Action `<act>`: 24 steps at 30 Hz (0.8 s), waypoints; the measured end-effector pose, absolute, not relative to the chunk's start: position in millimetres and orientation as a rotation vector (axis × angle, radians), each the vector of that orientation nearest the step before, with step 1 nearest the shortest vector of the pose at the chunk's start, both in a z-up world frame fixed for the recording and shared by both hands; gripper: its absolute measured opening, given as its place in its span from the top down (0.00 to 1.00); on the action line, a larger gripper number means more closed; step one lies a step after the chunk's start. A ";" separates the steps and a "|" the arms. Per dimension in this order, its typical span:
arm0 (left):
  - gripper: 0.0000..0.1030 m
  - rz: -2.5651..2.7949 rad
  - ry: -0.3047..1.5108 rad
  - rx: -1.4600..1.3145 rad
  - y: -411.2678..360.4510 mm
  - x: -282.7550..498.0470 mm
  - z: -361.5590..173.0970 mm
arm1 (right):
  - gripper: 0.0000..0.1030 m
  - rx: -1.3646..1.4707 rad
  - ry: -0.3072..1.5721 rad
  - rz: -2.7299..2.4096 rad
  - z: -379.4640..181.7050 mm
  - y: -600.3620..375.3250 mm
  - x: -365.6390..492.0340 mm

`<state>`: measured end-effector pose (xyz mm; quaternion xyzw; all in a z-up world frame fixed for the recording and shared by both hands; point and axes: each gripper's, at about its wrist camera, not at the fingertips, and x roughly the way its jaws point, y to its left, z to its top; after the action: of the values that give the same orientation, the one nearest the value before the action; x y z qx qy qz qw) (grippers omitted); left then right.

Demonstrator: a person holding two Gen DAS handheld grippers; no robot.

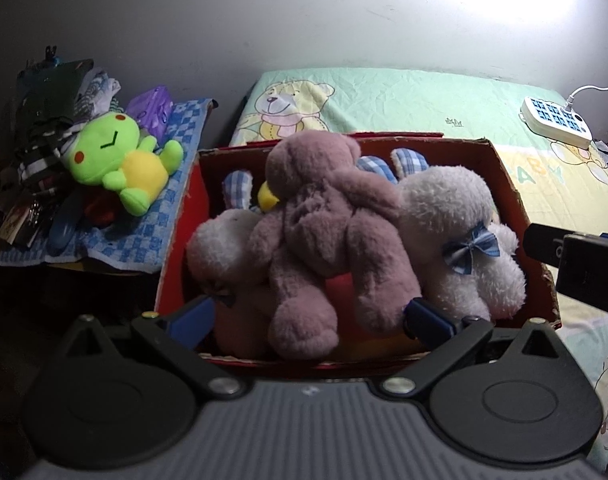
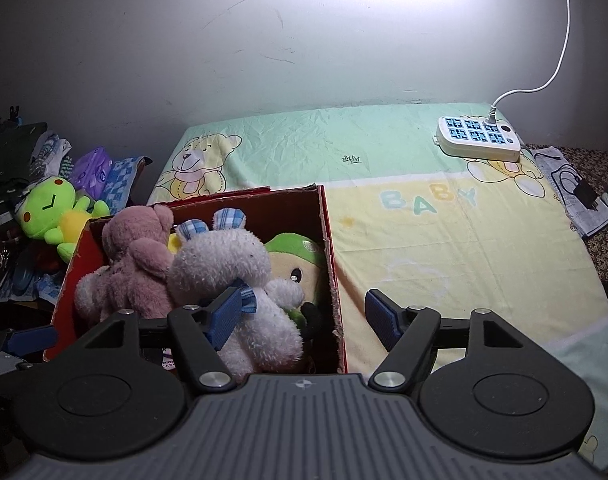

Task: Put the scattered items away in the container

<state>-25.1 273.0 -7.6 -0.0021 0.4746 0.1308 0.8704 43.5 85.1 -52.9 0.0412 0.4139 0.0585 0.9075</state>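
Left gripper (image 1: 312,316) sits over the near edge of the red box (image 1: 508,184), fingers spread wide, nothing between the pads; the mauve bear's (image 1: 328,224) legs lie in the gap but aren't pinched. Right gripper (image 2: 302,316) also spread, empty, straddling the box's right wall: left finger (image 2: 224,316) over the white plush, right finger (image 2: 382,316) over the sheet.

Box is on the bed sheet (image 1: 424,96), packed: mauve bear on top in the middle, a white plush (image 1: 460,232) with a blue bow to its right, another pale plush (image 1: 224,248) to its left, checked ears and a yellow bit poking up behind.

Only in right wrist view: a green-hooded doll (image 2: 300,256) wedged in the box's right corner behind the white plush (image 2: 232,276); the bear (image 2: 136,256) hides it from the left camera. Also papers and a black adapter (image 2: 584,192) off the sheet's right edge.

Left wrist view shows more of the side pile: green frog plush (image 1: 120,156) lying on a blue checked cloth (image 1: 144,224), outside the box, to its left, with clothes behind. Right gripper's body (image 1: 584,264) pokes in at that frame's right edge.

Both views: white power strip (image 2: 478,140) on the sheet's far right corner, cable plugged in.
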 end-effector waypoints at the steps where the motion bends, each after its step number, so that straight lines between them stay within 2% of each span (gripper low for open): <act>1: 0.00 0.261 0.989 -0.008 274.6 -26.0 -6.8 | 0.31 0.084 0.855 0.120 -53.2 87.1 43.7; 9: 0.01 0.227 0.924 -0.011 286.1 -34.3 8.9 | 0.31 0.113 0.852 0.117 -52.9 95.5 45.3; 24: 0.01 0.286 0.979 -0.045 306.9 -21.3 -7.3 | 0.31 0.131 0.865 0.148 -56.5 108.3 46.0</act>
<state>-21.3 306.9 -7.3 -0.0215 0.4683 0.1371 0.8726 46.0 108.3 -56.5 0.0633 0.4183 0.0715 0.9033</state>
